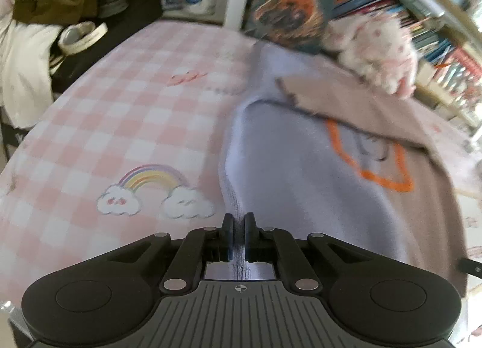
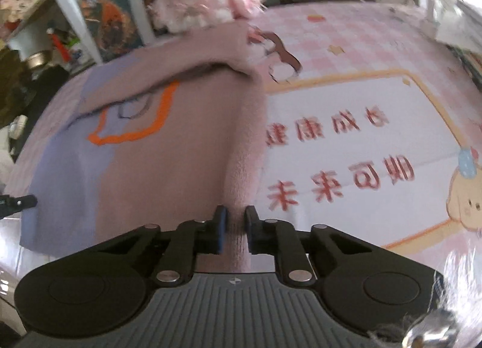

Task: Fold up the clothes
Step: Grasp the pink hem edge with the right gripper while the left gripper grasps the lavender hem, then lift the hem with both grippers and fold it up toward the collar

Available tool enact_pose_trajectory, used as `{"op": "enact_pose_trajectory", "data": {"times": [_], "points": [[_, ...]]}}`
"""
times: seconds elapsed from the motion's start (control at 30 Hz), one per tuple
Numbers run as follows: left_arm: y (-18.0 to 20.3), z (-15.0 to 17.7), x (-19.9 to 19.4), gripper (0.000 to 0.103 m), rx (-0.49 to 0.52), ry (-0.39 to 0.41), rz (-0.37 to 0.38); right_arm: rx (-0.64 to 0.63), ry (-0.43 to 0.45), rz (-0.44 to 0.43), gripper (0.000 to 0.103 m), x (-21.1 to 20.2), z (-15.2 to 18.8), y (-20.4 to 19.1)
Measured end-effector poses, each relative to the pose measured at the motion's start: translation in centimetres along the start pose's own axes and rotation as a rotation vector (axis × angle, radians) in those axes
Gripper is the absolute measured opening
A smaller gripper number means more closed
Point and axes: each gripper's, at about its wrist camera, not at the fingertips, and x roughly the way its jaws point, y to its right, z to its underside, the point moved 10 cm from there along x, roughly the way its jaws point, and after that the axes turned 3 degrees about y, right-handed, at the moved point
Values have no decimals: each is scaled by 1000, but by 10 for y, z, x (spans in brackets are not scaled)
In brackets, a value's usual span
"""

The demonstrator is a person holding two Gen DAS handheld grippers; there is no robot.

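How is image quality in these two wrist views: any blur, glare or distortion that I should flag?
Left wrist: strong fisheye bending, far bookshelf and plush toy smeared, left claw sharp on the sweater hem. Right wrist: the same curvature, red lettering on the bedsheet slightly blurred, bright washed-out patch at the lower right, right claw crisp.

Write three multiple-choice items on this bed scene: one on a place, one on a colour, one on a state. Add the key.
1. Where is the rainbow print relative to the sweater in the left wrist view?
A. to its left
B. on top of it
C. to its right

2. What colour is the outline on the sweater?
A. green
B. orange
C. black

3. What is the right hand-held gripper doing?
A. standing wide open
B. pinching a sweater fold
C. holding a book

Key: 1 A, the rainbow lies on the checked sheet left of the knit; 2 B, the line is bright orange; 3 B, pink knit sits pressed between the closed fingers.
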Motion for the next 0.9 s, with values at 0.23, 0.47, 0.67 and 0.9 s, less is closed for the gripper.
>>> {"op": "enact_pose_trajectory", "data": {"times": [0.23,0.47,0.67,0.9], "points": [[-8,5,7,29,-9,-55,-8,64,10,-13,20,-3,-3,-1],[-17,15,7,57,-75,-81,47,153,-33,-2,29,2,8,8],[-9,19,6,49,-12,-72,76,147,-32,-1,29,2,10,7],[-17,18,10,5,-30,-81,77,143,-37,-6,12,2,11,9]]}}
